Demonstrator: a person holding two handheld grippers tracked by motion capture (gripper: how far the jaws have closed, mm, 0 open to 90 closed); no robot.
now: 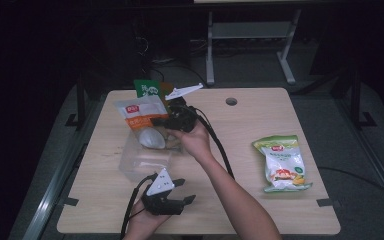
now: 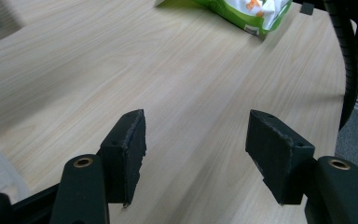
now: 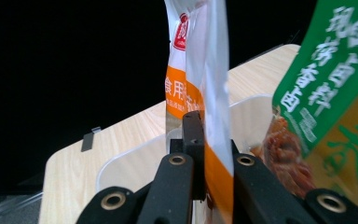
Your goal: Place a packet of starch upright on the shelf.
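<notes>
White-orange packet [image 1: 141,114] being clamped by right gripper [image 1: 164,121], being lowered into clear plastic bin [image 1: 142,162]; left gripper [image 1: 181,192] being held released; release needed next.

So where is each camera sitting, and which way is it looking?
High view: above the person's side, looking forward and down at the table; both forearms and each hand-held gripper show.
Left gripper view: rides the left hand-held gripper, looking across bare wood past its open jaws toward the green snack bag.
Right gripper view: rides the right hand-held gripper, shut on the orange-and-white bag over the clear box.
Shared: the high view also shows both bags and the box.
</notes>
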